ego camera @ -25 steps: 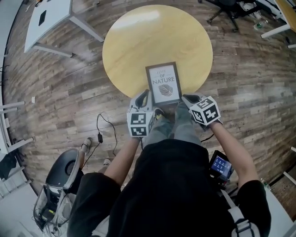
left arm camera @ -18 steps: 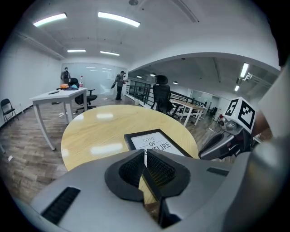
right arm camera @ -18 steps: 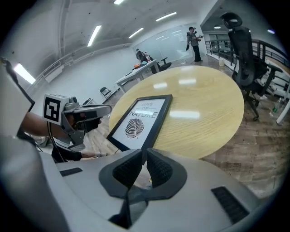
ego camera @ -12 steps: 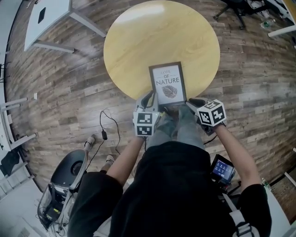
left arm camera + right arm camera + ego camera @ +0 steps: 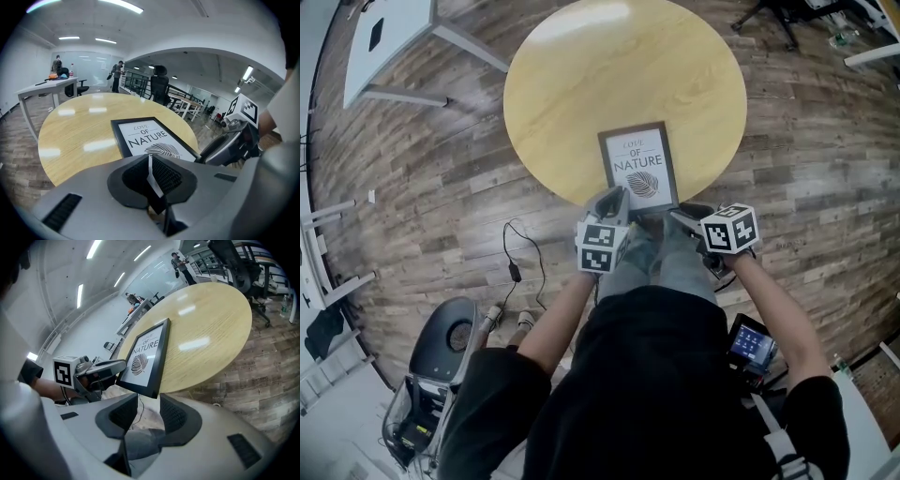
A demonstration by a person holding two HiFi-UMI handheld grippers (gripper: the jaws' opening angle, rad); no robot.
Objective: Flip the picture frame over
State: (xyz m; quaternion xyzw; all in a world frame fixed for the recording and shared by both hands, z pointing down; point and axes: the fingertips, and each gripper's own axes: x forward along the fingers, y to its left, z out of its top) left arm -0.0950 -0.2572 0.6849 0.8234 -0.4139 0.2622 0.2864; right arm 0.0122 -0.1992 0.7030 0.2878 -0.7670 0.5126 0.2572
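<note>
The picture frame (image 5: pixel 638 167) lies face up at the near edge of the round yellow table (image 5: pixel 581 84), black border and "NATURE" print showing. Its near end overhangs the table's edge. My left gripper (image 5: pixel 609 201) sits at the frame's near left corner, its jaws shut with nothing held (image 5: pixel 151 161). My right gripper (image 5: pixel 680 218) is at the near right corner. Its jaws are opening, with nothing between them (image 5: pixel 143 409), and the frame's corner (image 5: pixel 151 391) lies just beyond their tips. Each gripper view shows the frame (image 5: pixel 150 138) and the other gripper (image 5: pixel 108 367).
The person's knees (image 5: pixel 661 261) are just below the grippers. A white desk (image 5: pixel 384 37) stands at the far left and an office chair (image 5: pixel 766 19) at the far right. A cable (image 5: pixel 520 267) and a grey machine (image 5: pixel 441 347) lie on the wooden floor.
Both grippers have sunk and drawn in toward the frame's near edge, the left one shifting right to its corner. The frame still lies face up in the same spot.
</note>
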